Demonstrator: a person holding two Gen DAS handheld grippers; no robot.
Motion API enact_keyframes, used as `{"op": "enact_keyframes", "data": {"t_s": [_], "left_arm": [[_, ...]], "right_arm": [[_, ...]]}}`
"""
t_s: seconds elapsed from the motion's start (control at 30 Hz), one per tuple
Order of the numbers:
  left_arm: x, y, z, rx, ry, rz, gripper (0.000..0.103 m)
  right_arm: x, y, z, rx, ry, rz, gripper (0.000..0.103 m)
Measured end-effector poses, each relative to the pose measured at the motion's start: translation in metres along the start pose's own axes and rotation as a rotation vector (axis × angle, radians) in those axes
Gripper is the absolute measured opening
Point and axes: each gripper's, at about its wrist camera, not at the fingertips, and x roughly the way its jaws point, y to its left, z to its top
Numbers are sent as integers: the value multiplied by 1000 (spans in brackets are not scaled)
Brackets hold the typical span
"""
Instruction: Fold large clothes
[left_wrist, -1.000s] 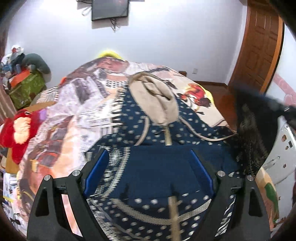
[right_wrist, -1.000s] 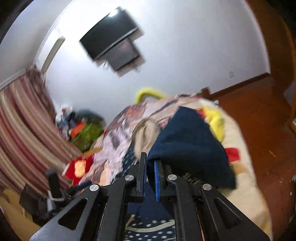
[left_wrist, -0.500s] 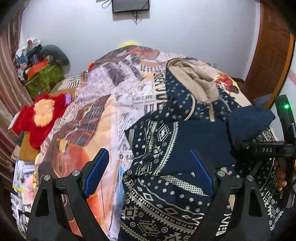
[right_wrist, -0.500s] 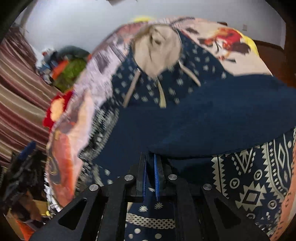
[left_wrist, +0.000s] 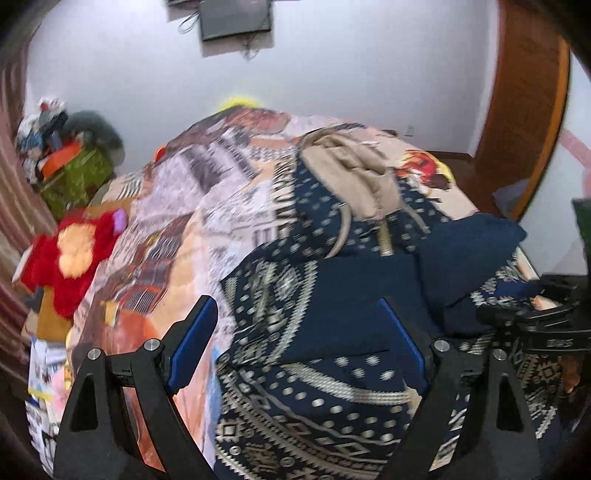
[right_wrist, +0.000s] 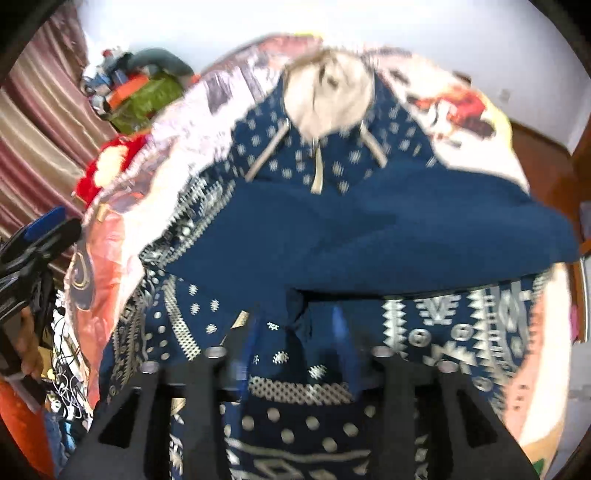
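Note:
A navy hoodie (left_wrist: 332, 387) with pale geometric patterns lies on the printed bedspread (left_wrist: 177, 229), its beige hood (left_wrist: 354, 177) at the far end. A plain navy flap (right_wrist: 369, 236) is folded across its chest. My right gripper (right_wrist: 297, 328) hangs low over the hoodie's near part. Its jaws are opening, and a bit of navy cloth lies loose between them. It also shows at the right edge of the left wrist view as the right gripper (left_wrist: 532, 295). My left gripper (left_wrist: 295, 310) stands open over the hoodie's left edge, holding nothing.
A red plush toy (left_wrist: 70, 258) lies left of the bed, with a cluttered pile and green bag (left_wrist: 74, 173) behind it. Striped curtains (right_wrist: 44, 122) hang at the left. A wall screen (left_wrist: 236, 18) and a wooden door (left_wrist: 524, 110) stand at the back.
The right gripper came down onto the hoodie, carrying the navy flap across it, and its jaws parted from shut. The left gripper shifted a little sideways and stayed open.

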Motion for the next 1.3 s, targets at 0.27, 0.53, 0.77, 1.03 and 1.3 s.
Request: {"op": "enact_keyframes", "data": {"t_s": [0.27, 0.53, 0.77, 1.03, 1.3], "left_arm": [[13, -101, 31, 177, 12, -124, 88], [91, -206, 30, 334, 201, -224, 87], [122, -258, 28, 443, 196, -213, 75], [128, -258, 39, 392, 182, -242, 7], [78, -176, 64, 246, 47, -231, 5]], "right_arm": [[-100, -66, -13, 105, -288, -99, 82], [-136, -138, -39, 139, -334, -319, 94], [-105, -161, -51, 96, -238, -350, 94], [-69, -164, -52, 129, -170, -300, 94], [-47, -145, -42, 70, -124, -263, 94]]}}
